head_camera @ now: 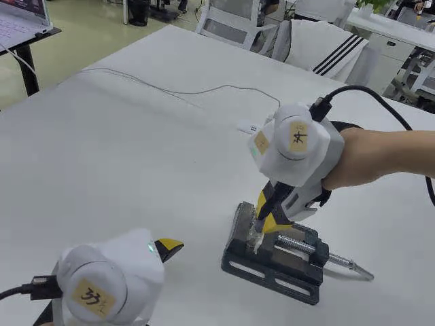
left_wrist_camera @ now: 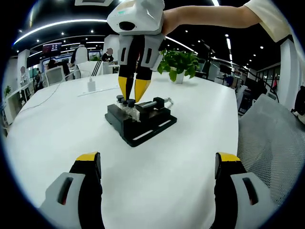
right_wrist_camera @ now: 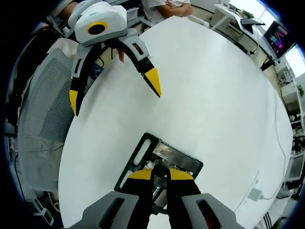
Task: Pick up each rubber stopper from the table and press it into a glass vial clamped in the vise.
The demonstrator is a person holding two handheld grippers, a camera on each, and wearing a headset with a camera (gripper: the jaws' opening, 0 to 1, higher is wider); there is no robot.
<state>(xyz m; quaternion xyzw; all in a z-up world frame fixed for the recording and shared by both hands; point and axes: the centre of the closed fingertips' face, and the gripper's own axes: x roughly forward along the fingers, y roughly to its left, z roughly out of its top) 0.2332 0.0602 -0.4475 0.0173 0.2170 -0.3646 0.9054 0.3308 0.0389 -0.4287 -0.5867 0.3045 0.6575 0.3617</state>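
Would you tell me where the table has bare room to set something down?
The wide bare stretch of table between the cable and the left gripper is free. It is crowded at the vise, where the right gripper holds a stopper.

Too small to count: vials (left_wrist_camera: 125, 102) in the vise (left_wrist_camera: 143, 126), partly behind the right tongs (left_wrist_camera: 132, 98). Cannot name the dark lump (right_wrist_camera: 159, 170) between those tips. Cut off at the head view's bottom edge: left tongs (head_camera: 163, 250).
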